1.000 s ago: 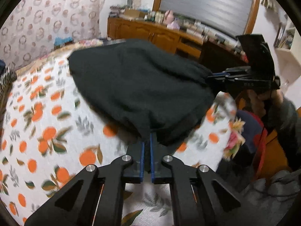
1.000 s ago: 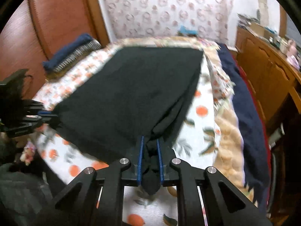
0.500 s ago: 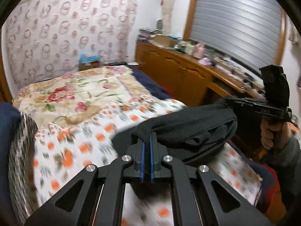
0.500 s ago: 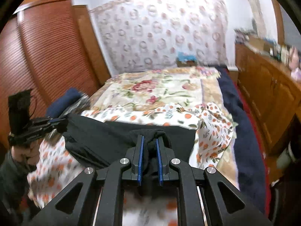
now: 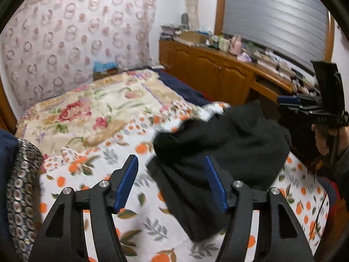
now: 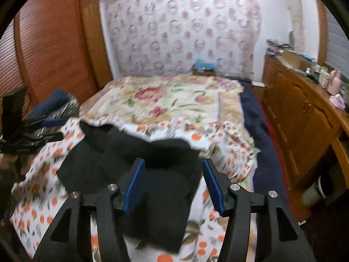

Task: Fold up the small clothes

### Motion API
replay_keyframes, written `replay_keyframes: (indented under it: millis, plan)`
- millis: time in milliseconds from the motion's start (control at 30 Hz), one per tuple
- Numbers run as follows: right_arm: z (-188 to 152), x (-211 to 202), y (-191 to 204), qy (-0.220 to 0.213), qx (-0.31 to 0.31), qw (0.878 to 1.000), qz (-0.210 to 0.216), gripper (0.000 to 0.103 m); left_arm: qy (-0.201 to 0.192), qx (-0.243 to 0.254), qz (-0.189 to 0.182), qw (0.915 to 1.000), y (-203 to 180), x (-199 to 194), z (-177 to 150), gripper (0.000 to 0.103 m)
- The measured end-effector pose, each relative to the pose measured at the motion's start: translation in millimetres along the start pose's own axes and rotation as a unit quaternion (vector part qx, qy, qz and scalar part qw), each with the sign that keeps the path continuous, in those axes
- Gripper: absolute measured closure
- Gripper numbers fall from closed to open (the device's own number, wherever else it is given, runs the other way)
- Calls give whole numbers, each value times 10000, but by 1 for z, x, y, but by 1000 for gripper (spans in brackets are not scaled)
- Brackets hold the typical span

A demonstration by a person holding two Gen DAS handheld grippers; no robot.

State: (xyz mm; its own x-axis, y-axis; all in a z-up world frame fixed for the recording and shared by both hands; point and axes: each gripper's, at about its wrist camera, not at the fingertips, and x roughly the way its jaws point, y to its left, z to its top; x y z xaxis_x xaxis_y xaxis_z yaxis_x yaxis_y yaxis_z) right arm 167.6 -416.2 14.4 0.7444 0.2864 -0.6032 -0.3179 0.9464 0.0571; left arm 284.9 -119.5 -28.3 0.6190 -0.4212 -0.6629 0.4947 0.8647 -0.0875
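Left wrist view: black garment (image 5: 220,152), bunched and partly doubled over, on the orange-print sheet (image 5: 91,174) near the bed's near edge; left hand-held gripper (image 5: 172,181) opening, released, cloth just beyond its right pad. Right wrist view: same garment (image 6: 135,159); right hand-held gripper (image 6: 173,185) opening, released, above the fabric.

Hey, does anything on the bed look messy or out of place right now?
Yes. The black garment lies in a rumpled heap on the orange-print sheet, not folded flat, and the sheet's far edge is flipped up and wrinkled beside it.
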Motion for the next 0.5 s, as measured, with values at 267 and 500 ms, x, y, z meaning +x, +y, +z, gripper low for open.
replay_keyframes:
  millis: [267,500]
  plan:
    - [22,52,-28,470,405,9979,-172,45,481,-641,-71,9968,11,53,3,39]
    - [25,74,-23,521,665,9959,-320,45,432,-999,420,9932,37,67,9,37]
